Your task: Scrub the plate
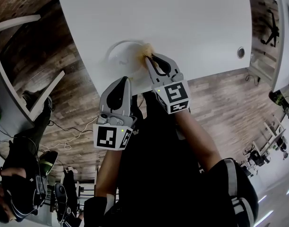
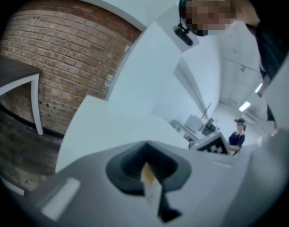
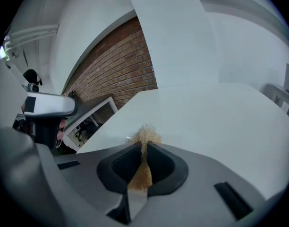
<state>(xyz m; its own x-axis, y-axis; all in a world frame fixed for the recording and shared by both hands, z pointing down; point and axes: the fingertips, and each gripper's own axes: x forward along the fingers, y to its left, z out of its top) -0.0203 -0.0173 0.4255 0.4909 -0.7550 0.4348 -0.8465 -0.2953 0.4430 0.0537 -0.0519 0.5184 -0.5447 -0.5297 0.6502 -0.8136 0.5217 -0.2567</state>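
Observation:
A white plate lies on the white table near its front edge. My left gripper is at the plate's near rim, jaws shut on a thin pale edge that looks like that rim. My right gripper is shut on a golden wiry scrubber, which rests at the plate's right side. In the right gripper view the scrubber sticks out past the closed jaws over the table top. The left gripper view shows only bare table beyond its jaws.
A round grommet sits at the table's right front. Wood floor lies below the table edge, with a white desk frame at left and a brick wall behind. A seated person is at the lower left.

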